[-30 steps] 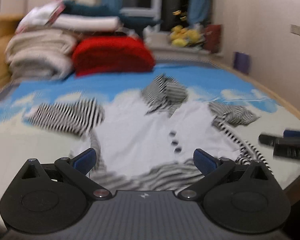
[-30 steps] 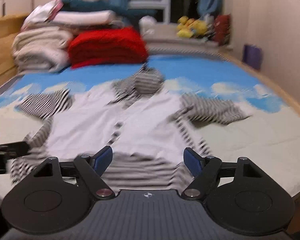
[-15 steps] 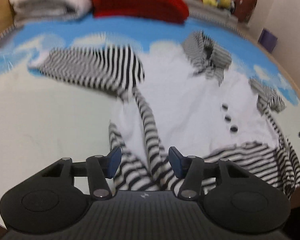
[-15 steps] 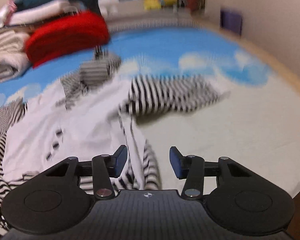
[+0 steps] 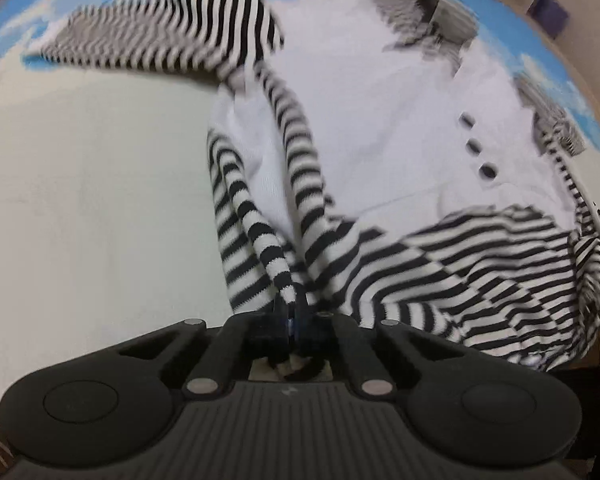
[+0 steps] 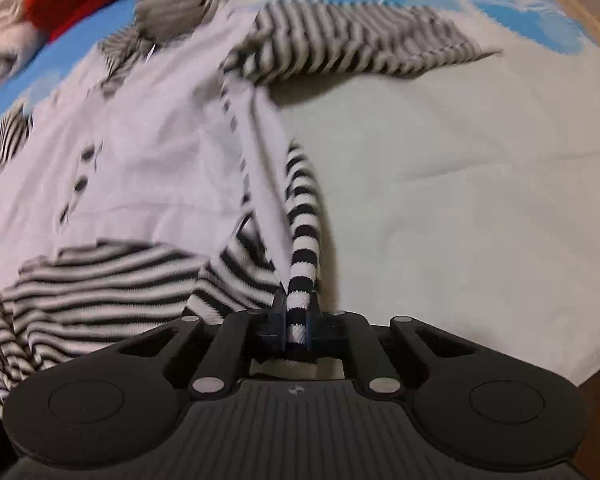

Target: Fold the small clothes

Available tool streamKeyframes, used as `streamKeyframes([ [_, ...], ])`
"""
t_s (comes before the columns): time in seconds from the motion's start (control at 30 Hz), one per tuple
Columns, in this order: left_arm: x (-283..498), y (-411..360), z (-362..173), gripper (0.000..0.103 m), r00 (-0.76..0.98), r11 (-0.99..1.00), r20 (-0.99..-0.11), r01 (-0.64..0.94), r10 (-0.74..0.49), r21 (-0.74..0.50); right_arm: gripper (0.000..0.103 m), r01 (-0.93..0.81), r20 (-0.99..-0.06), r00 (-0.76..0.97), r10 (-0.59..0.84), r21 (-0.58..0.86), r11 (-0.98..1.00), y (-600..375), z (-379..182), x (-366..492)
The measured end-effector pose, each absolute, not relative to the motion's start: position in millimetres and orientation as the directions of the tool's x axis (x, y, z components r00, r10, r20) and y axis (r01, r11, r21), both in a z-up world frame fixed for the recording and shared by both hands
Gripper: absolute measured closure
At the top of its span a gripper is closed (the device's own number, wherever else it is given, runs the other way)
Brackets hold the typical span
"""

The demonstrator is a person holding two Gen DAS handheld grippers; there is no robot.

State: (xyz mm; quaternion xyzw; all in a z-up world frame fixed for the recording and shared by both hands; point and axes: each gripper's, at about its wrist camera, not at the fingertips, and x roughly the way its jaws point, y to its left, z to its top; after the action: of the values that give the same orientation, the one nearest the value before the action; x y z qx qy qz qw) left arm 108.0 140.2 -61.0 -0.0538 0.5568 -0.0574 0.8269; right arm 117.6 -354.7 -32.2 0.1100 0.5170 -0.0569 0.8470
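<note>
Garment (image 5: 380, 128) runs lengthwise away from both grippers: left gripper (image 5: 291, 312) clamped on its near-left striped hem corner, right gripper (image 6: 296, 320) closing on its near-right corner.

left tool (image 5: 294, 314): clamped, angled steeply down | right tool (image 6: 298, 314): jaws closing, angled steeply down

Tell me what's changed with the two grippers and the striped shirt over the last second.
Both grippers came down from above the shirt to its near striped hem. The left gripper went from wide open to shut on the hem's left corner. The right gripper is closing, pads already pinching the right corner. The shirt itself lies spread on the bed as before, sleeves out, buttons up.
</note>
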Motion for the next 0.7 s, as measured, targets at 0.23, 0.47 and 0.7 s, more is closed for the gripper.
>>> streamKeyframes([
  [0.23, 92.8, 147.8, -71.0, 0.101, 0.292, 0.998, -0.956, 0.062, 0.001, 0.021, 0.096, 0.260, -0.958, 0.287, -0.001, 0.077, 0.963, -368.1, -53.7, 103.7],
  [0.47, 89.3, 137.3, -15.0, 0.063, 0.557, 0.996, -0.830, 0.087, -0.042, 0.007, 0.062, 0.392, -0.846, 0.532, -0.022, 0.223, 0.893, -385.2, -5.1, 99.8],
  [0.7, 105.7, 83.0, -38.6, 0.062, 0.461, 0.971, -0.879, 0.238, -0.124, -0.012, 0.072, 0.416, -0.692, 0.719, -0.061, 0.360, 0.835, -421.1, 11.0, 132.6],
])
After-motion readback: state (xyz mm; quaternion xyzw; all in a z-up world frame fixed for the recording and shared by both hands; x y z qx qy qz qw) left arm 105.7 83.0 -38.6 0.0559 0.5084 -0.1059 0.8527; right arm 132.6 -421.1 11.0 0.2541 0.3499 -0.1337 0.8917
